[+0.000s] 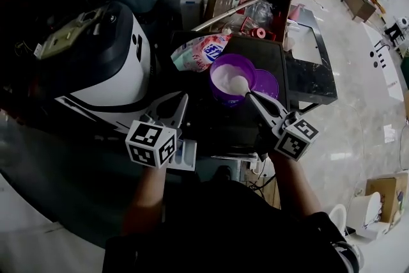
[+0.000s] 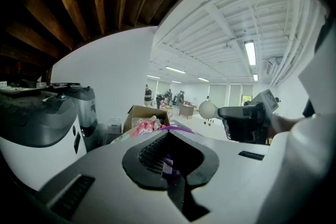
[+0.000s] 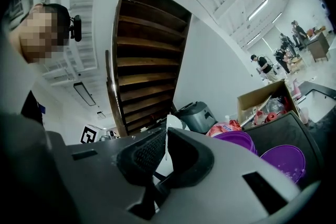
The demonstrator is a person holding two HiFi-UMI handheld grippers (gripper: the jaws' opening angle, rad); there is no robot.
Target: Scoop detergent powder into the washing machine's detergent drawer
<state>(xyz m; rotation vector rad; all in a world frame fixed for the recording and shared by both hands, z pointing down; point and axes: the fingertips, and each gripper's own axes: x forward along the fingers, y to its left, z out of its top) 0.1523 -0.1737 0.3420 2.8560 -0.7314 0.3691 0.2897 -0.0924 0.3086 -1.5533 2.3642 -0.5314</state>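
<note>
A purple tub [image 1: 225, 67] of white powder stands on the dark machine top [image 1: 211, 118], with its purple lid [image 1: 266, 82] to the right. My right gripper [image 1: 250, 95] is shut on the handle of a white scoop [image 1: 239, 84], which holds powder just over the tub's near rim. From the left gripper view the scoop [image 2: 208, 109] shows as a white ball raised in the air. My left gripper [image 1: 182, 102] sits left of the tub, apart from it, jaws together. A pale drawer [image 1: 185, 155] juts out below it. In the right gripper view the handle [image 3: 167, 147] lies between the jaws, with the tub [image 3: 239, 139] beyond.
A white and black appliance [image 1: 105, 64] stands at the left. A pink detergent bag [image 1: 199, 51] lies behind the tub, before an open cardboard box [image 1: 246, 0] of clutter. A black table [image 1: 313, 67] is at the right, and people work far across the hall.
</note>
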